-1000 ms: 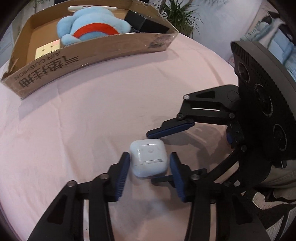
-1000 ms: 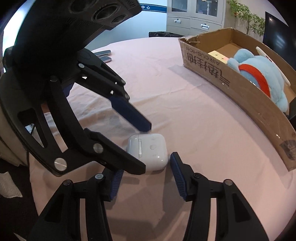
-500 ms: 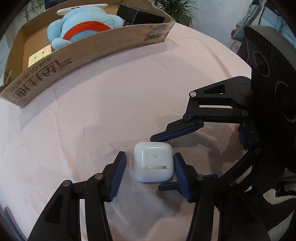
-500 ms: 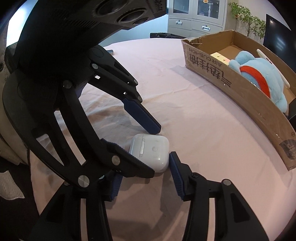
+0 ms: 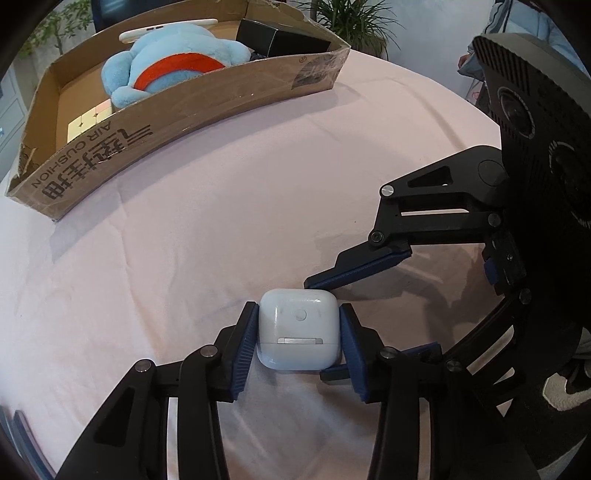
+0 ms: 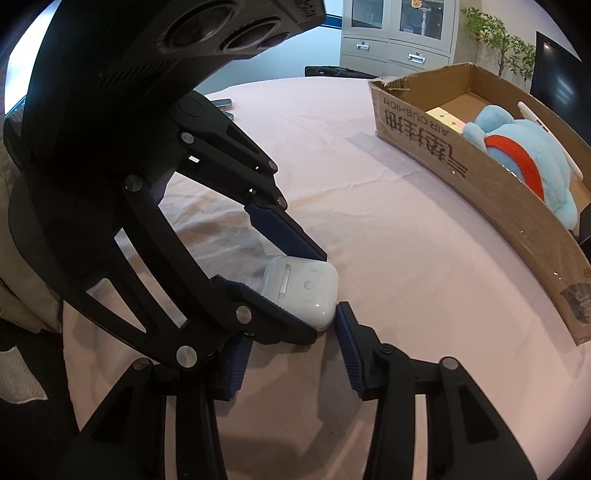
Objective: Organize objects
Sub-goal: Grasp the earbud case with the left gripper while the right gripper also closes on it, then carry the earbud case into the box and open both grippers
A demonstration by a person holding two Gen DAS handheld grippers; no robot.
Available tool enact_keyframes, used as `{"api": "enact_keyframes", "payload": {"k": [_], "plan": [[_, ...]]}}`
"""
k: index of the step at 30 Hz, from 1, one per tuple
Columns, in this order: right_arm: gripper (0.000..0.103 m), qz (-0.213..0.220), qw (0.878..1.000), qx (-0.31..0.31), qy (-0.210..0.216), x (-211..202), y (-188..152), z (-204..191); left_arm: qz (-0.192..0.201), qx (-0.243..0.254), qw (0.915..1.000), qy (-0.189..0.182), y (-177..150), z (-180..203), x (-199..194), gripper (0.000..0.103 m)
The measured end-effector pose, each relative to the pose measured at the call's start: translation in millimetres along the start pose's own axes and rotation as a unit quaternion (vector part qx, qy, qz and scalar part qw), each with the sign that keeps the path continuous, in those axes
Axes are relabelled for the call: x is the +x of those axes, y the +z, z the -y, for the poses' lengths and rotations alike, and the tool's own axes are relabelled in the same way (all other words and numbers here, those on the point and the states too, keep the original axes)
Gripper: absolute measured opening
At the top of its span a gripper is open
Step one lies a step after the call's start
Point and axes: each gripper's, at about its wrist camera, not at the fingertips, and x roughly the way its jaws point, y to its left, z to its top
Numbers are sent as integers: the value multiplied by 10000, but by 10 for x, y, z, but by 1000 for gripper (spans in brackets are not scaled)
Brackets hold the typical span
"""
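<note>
Left gripper [image 5: 298,341] jaws clamp earbud case [image 5: 298,334]; right gripper [image 6: 291,354] seemingly open

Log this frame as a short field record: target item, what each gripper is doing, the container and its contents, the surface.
target: white earbud case, flat on the cloth, hinge side up
left gripper: both pads against the case's sides, shut on it
right gripper: open, fingers straddling the same case from another side; one pad at its corner
container: cardboard box, open top
box contents: blue plush toy, pastel cube, black box, white slim item along the far wall
surface: pink tablecloth
case in box: no
</note>
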Motion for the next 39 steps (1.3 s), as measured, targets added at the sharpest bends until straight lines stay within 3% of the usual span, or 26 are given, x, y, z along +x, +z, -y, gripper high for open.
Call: {"api": "enact_keyframes", "payload": {"k": [13,39], "plan": [[41,-174,9995,-136,-221,-83,89,-51,151,182,9997,-9,99,54,-80,41],[41,-88,9952,-411,-880,-277,672,393,634,658,9957,119,821,-324,-350,41]]}}
